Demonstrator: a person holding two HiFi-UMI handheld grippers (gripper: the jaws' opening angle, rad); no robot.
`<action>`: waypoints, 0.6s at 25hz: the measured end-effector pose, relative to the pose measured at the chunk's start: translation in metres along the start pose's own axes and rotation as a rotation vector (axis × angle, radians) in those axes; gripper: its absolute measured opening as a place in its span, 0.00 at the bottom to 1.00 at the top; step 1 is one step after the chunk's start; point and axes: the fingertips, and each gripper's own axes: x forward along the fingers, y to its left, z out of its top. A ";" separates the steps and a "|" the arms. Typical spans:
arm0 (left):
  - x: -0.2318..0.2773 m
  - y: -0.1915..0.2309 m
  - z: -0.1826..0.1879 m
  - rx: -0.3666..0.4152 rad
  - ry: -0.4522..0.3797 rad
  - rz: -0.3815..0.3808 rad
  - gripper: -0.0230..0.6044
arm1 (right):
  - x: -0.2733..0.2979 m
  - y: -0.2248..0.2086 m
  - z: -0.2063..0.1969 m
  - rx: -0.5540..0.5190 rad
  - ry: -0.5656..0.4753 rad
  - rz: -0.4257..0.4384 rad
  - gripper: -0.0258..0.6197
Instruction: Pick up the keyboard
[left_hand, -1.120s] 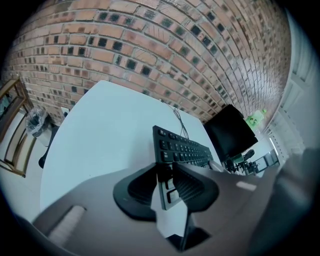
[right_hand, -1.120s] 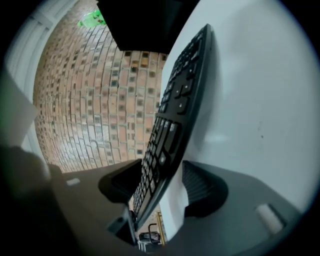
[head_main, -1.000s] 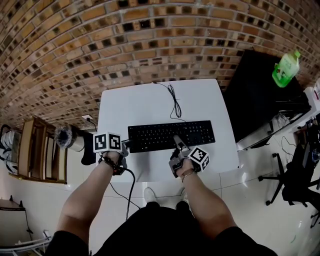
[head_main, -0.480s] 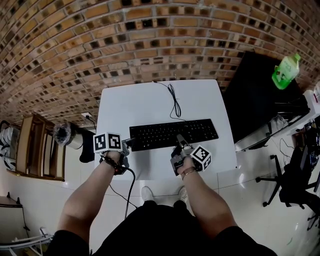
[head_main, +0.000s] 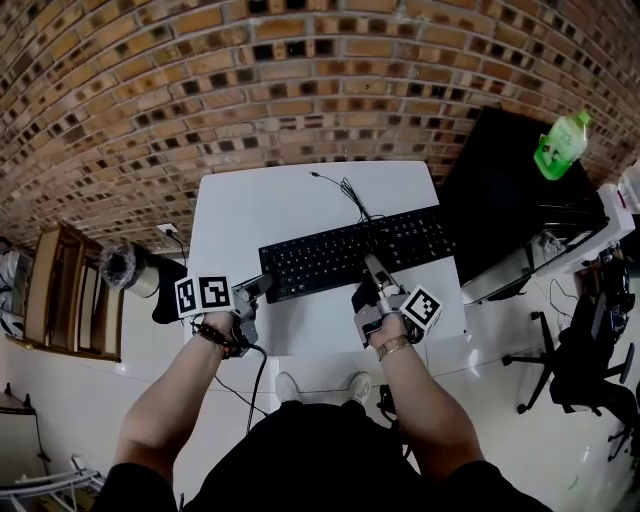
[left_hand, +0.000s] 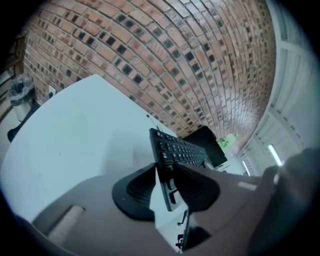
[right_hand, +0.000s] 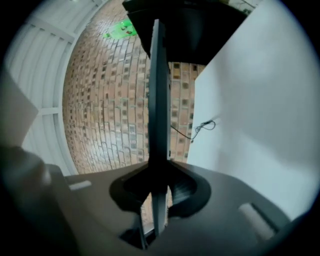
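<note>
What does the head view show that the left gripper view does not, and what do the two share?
Only the head view: the person's forearms and the right gripper, jaws closing on the keyboard's near edge. Only the left gripper view: the left gripper's pads clamped on the keyboard's end, close up. Both: the raised keyboard, white table, brick wall and green bottle.

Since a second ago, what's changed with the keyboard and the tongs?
The right tongs, open a second ago, are closing on the keyboard's front edge. With the left tongs holding its left end, the keyboard has lifted off the table and skewed, right end leading. Table and green bottle stay put.
</note>
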 end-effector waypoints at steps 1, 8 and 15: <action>-0.003 -0.010 0.000 0.005 -0.010 -0.032 0.23 | -0.003 0.011 0.003 -0.013 0.000 0.013 0.14; -0.039 -0.069 0.003 0.080 -0.063 -0.201 0.26 | -0.025 0.093 0.016 -0.135 0.018 0.125 0.14; -0.093 -0.086 0.014 0.202 -0.173 -0.150 0.27 | -0.054 0.163 0.025 -0.196 0.010 0.212 0.14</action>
